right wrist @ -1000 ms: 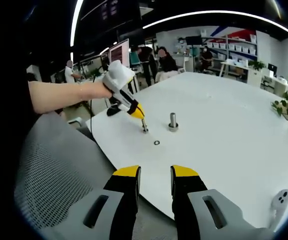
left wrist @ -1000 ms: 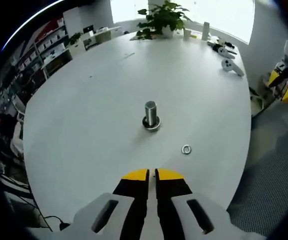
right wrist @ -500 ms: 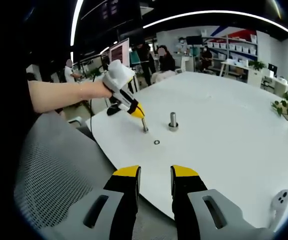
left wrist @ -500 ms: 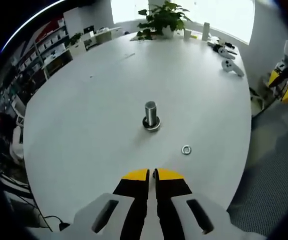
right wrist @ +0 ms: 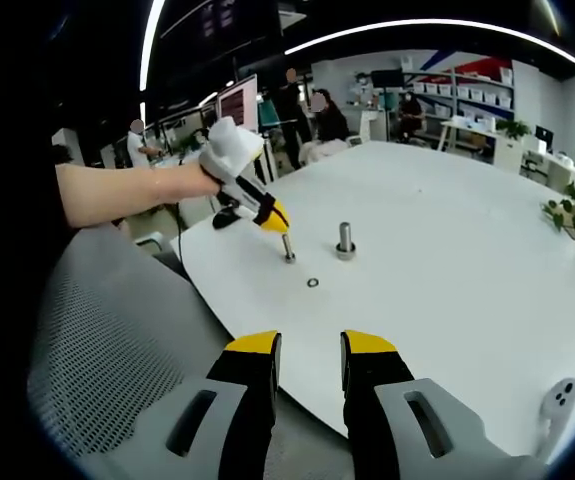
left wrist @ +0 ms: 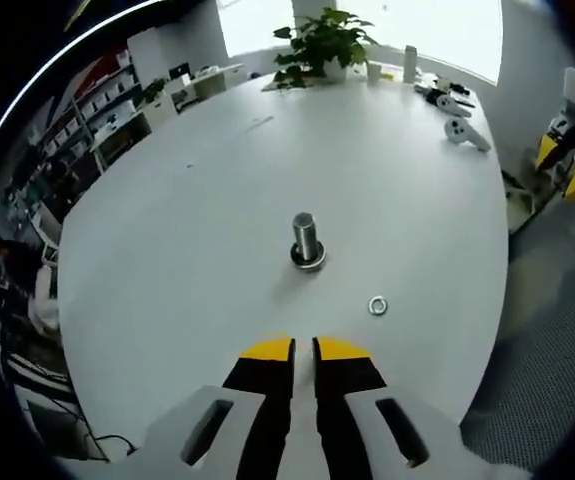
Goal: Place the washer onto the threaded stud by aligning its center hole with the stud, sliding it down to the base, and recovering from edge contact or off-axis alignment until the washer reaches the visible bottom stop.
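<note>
A steel threaded stud (left wrist: 304,240) stands upright on its round base in the middle of the white table (left wrist: 187,250). The small washer (left wrist: 377,305) lies flat on the table, to the right of the stud and nearer to me. My left gripper (left wrist: 304,345) hovers short of both with its yellow-tipped jaws shut and nothing between them. In the right gripper view a hand holds that left gripper (right wrist: 275,218) tilted down beside the stud (right wrist: 345,241), and the washer (right wrist: 312,283) lies in front. My right gripper (right wrist: 310,340) stands open and empty, off the table's near edge.
A potted plant (left wrist: 319,35) and white controllers (left wrist: 462,130) sit at the table's far side. Another controller (right wrist: 559,395) lies at the lower right. A grey mesh chair (right wrist: 107,340) is beside the table edge. People and shelves fill the background.
The left gripper has lifted and drawn back slightly, so stud and washer sit a little lower in its view. The right gripper has not moved.
</note>
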`<action>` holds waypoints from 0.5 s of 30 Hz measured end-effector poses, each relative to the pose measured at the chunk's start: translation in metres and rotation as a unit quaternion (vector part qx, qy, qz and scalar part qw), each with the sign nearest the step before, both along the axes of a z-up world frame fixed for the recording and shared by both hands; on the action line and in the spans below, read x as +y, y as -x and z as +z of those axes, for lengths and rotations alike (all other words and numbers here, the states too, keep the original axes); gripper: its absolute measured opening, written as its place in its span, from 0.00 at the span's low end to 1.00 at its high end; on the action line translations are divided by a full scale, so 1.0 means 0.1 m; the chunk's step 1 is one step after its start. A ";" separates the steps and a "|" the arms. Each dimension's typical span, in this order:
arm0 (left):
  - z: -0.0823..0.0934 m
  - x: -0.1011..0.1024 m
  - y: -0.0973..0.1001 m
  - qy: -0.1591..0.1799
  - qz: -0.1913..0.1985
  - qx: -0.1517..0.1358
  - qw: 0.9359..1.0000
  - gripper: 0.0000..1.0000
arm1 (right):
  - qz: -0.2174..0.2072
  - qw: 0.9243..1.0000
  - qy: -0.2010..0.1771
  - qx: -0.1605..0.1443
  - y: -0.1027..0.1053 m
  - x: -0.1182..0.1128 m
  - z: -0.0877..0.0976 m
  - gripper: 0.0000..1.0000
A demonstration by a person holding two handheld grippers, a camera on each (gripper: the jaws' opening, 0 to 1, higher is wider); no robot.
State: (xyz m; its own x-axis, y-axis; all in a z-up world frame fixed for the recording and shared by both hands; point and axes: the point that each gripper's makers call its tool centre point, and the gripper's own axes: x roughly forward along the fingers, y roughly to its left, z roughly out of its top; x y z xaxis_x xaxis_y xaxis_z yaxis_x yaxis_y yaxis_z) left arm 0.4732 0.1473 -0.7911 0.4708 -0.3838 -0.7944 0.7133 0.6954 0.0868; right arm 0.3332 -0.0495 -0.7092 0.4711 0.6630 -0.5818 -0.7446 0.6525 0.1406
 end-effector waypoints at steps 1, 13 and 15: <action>0.03 0.01 0.00 0.007 0.004 -0.006 1.000 0.04 | 0.000 1.000 0.001 0.000 0.00 0.00 0.00 0.26; 0.26 -0.29 0.00 0.073 0.003 -0.035 0.997 0.03 | 0.000 1.000 0.002 0.001 0.01 0.00 0.00 0.26; 0.26 -0.39 0.00 0.084 -0.007 -0.033 0.996 0.02 | 0.000 1.000 0.002 0.002 0.01 0.00 0.00 0.26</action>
State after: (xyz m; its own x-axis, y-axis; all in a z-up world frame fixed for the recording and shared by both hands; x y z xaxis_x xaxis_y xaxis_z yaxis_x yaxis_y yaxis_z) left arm 0.4727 0.1083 -0.7654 0.5131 -0.5157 -0.6862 0.7203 0.6934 0.0175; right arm 0.3327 -0.0491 -0.7094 0.4696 0.6603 -0.5860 -0.7438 0.6536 0.1403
